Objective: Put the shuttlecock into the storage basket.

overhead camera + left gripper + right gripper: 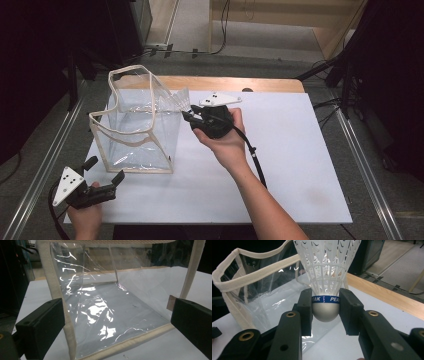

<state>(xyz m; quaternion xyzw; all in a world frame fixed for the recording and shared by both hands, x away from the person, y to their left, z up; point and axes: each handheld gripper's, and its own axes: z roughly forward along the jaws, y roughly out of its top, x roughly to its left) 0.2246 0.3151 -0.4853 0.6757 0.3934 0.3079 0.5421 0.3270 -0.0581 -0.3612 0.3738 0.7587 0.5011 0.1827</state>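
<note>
A clear plastic bag (137, 125) with cream fabric trim stands upright and open-topped on the white board (290, 150). My right gripper (189, 117) is beside the bag's upper right corner, shut on a white feathered shuttlecock (179, 101). In the right gripper view the gripper (325, 307) clamps the shuttlecock (325, 277) by its grey cork base with the blue band, skirt pointing up, and the bag (249, 290) lies just behind. My left gripper (106, 169) stands open at the bag's near left corner; in the left gripper view this gripper (115, 320) faces the bag's side (105, 315), jaws wide apart.
The white board lies on a wooden table (225, 82). Metal rails (45, 165) run along both sides. Dark equipment (30, 60) stands at the left and cables (330, 105) trail at the back right. The right gripper's cable (255, 160) runs along the forearm.
</note>
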